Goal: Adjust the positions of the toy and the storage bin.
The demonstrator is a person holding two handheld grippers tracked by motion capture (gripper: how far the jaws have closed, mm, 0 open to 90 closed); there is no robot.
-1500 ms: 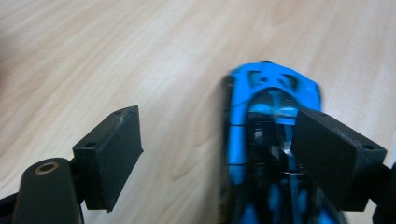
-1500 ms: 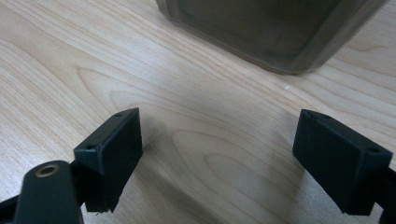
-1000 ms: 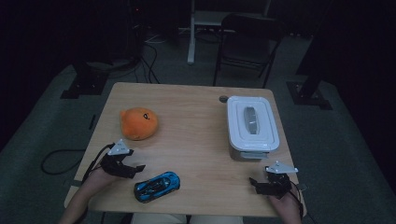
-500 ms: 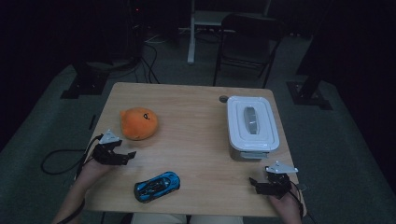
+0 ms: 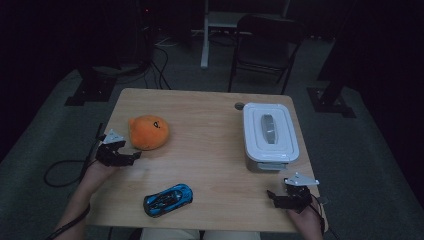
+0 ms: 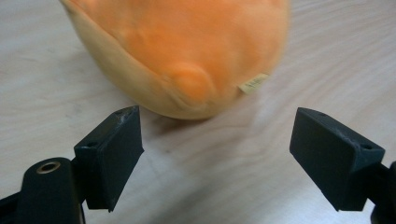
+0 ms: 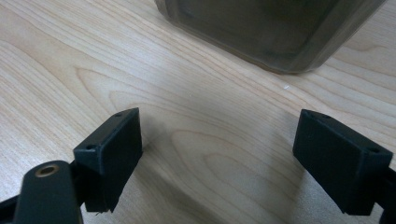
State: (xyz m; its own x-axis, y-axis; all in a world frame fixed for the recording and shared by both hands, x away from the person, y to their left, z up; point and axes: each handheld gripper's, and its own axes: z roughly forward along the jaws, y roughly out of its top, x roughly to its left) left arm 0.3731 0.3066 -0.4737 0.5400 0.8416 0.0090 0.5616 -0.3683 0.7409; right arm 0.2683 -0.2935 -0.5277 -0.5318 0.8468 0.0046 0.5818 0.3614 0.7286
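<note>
High view's got the wooden table [image 5: 210, 115], white lidded box [image 5: 270, 132] far right, orange plush [image 5: 148, 132] mid-left, left gripper [image 5: 131, 156] right beside it, jaws apart, nothing held, right gripper [image 5: 274, 196] also gaping near box.

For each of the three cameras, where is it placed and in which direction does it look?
High view: above the person's side, looking forward and down on the table; both forearms and both hand-held grippers show.
Left gripper view: rides on the left hand-held gripper, facing the orange plush; its two black jaws show, open.
Right gripper view: rides on the right hand-held gripper, facing the box; jaws open.
Shared: the high view also shows plush and box.
</note>
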